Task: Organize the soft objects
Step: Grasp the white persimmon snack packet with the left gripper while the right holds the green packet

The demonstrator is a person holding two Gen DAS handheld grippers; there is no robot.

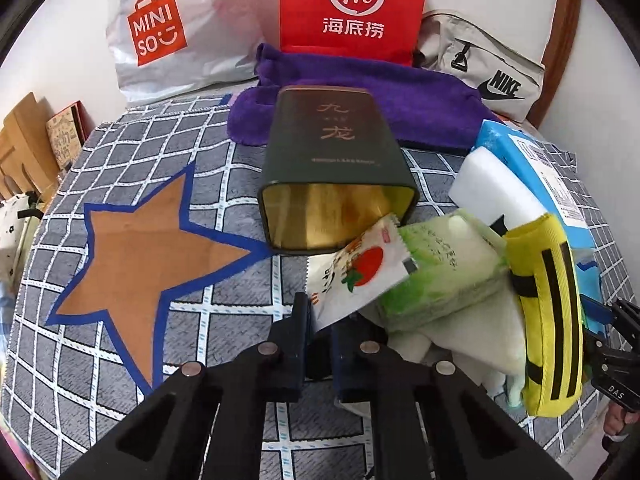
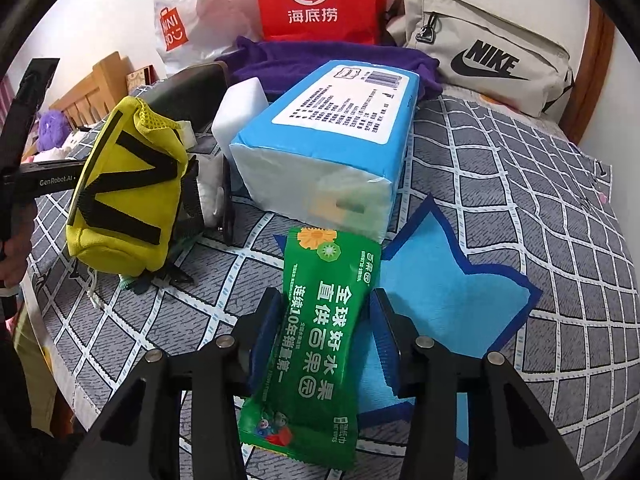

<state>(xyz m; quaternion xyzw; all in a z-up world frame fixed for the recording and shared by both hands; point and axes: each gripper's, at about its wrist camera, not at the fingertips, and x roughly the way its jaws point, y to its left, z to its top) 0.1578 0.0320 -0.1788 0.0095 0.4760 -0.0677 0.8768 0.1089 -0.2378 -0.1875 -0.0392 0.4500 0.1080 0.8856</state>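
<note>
My left gripper [image 1: 320,320] is shut on the lower corner of a white sachet with a tomato picture [image 1: 356,272], just in front of a dark green tin [image 1: 332,168] lying on its side, gold mouth facing me. Right of the sachet are a pale green tissue pack [image 1: 444,272], a yellow pouch with black stripes [image 1: 548,320] and a white foam block [image 1: 492,188]. My right gripper [image 2: 326,312] is shut on a green wipes packet [image 2: 320,344], pinched at its waist above a blue star patch [image 2: 448,292]. Behind it lies a blue tissue pack [image 2: 332,128].
The checked grey cloth [image 1: 120,352] carries an orange star patch [image 1: 148,256] at left. Along the back wall stand a white Miniso bag [image 1: 172,36], a red bag [image 1: 352,4], a purple towel [image 1: 420,96] and a beige Nike bag [image 1: 492,68]. Wooden furniture [image 1: 24,148] stands beyond the left edge.
</note>
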